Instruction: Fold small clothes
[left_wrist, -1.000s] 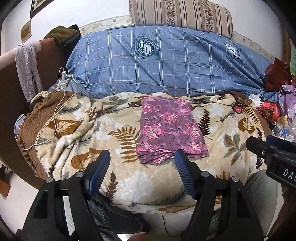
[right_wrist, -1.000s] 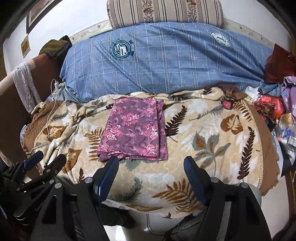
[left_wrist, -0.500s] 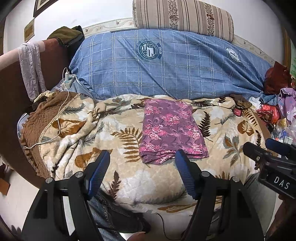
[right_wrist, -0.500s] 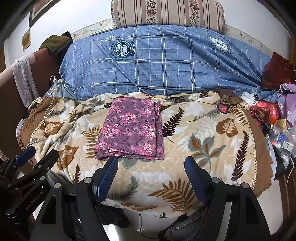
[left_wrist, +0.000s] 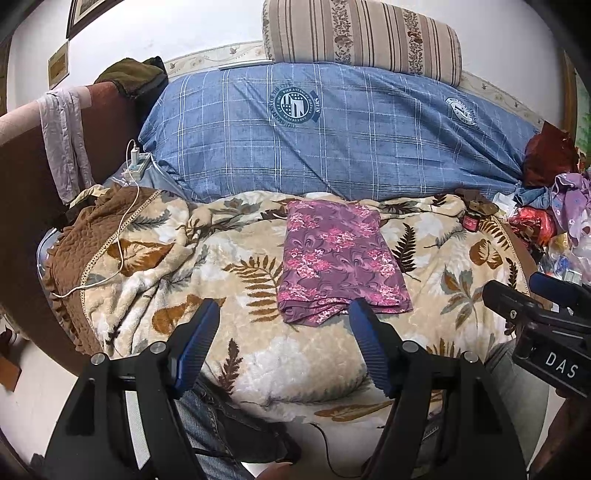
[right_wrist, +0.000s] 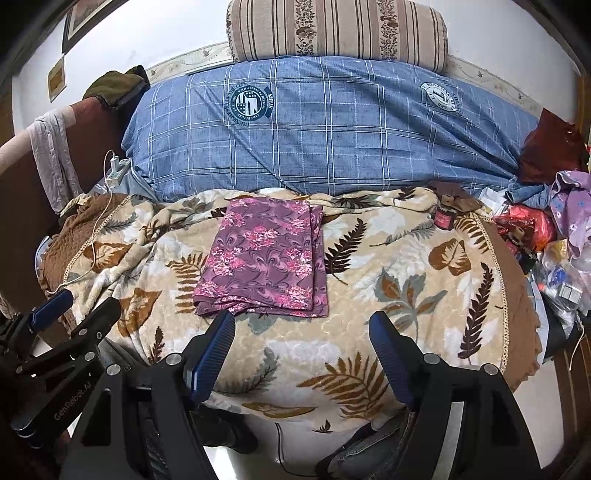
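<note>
A purple cloth with pink flowers lies folded into a neat rectangle on the leaf-patterned blanket. It also shows in the right wrist view. My left gripper is open and empty, held back from the cloth's near edge. My right gripper is open and empty, also short of the cloth and a little to its right. In the left wrist view the right gripper shows at the right edge; in the right wrist view the left gripper shows at the lower left.
A blue checked quilt and a striped bolster lie behind the cloth. A pile of clothes and bags sits at the right. A small red jar, a white charger cable and a brown sofa arm are around.
Both grippers have drawn back slightly from the bed, so the cloth sits a little farther away. The cloth has not moved. Both grippers stay open.
</note>
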